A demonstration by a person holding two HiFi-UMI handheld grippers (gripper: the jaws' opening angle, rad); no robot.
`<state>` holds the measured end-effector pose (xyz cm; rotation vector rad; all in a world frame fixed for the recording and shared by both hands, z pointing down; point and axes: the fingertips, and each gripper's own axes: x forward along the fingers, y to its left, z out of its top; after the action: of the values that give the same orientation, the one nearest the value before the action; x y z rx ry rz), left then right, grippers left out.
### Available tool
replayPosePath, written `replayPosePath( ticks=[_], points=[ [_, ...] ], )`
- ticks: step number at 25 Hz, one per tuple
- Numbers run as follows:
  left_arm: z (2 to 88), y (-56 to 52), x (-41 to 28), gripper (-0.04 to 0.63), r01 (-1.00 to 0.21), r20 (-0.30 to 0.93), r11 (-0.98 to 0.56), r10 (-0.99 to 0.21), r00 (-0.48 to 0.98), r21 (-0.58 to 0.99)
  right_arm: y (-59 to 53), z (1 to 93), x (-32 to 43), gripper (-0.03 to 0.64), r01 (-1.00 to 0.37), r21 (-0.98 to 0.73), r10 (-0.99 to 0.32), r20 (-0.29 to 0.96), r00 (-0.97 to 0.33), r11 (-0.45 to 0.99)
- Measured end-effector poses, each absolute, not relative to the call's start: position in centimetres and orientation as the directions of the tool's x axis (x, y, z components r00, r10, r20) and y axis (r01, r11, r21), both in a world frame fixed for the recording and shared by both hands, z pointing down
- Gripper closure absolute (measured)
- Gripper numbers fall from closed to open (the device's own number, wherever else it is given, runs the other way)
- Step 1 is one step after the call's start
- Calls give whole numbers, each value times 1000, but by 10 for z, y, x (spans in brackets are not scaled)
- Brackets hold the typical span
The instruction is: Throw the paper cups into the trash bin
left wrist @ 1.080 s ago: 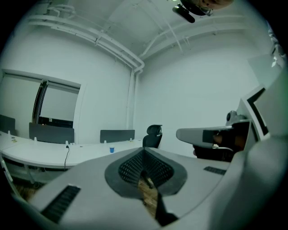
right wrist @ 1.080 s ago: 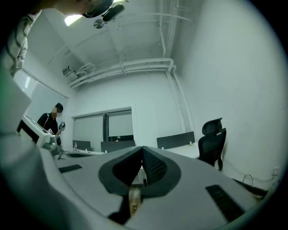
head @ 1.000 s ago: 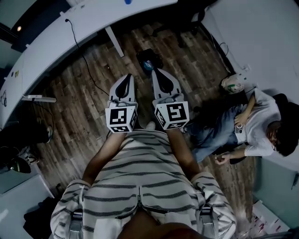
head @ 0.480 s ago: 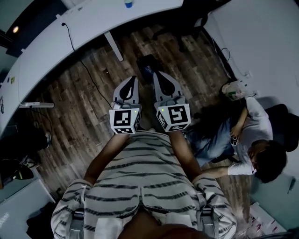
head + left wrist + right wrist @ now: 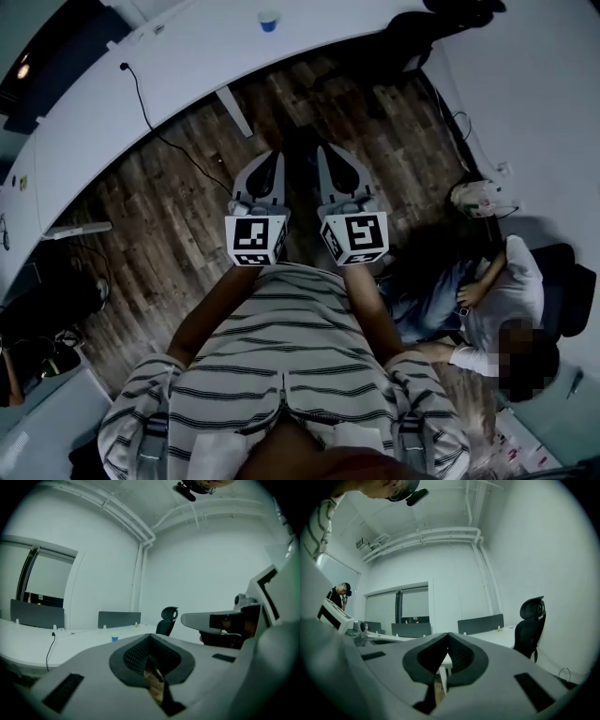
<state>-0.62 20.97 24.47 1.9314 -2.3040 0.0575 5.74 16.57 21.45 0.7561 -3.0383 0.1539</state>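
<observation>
One paper cup [image 5: 268, 21] stands upright on the long white table [image 5: 122, 103]. It is small, with a blue body and a paler rim, and too far off to show more detail. Both claws are held side by side over the wood floor [image 5: 169, 216], well apart from the cup. The left claw [image 5: 271, 157] has its jaws pressed together on nothing. The right claw [image 5: 324, 150] is likewise closed and empty.
</observation>
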Motion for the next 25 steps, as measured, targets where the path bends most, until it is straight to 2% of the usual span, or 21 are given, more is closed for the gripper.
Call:
replayPosePath(
  ticks=[10, 25],
  points=[
    [244, 142, -93, 572, -992, 167, 108, -981, -97, 59, 99, 211, -23, 606, -533, -101, -529, 67, -846, 840],
    [233, 67, -194, 572, -995, 139, 63, -989, -53, 75, 14, 209, -129, 606, -579, -81, -572, 98, -815, 811]
  ],
)
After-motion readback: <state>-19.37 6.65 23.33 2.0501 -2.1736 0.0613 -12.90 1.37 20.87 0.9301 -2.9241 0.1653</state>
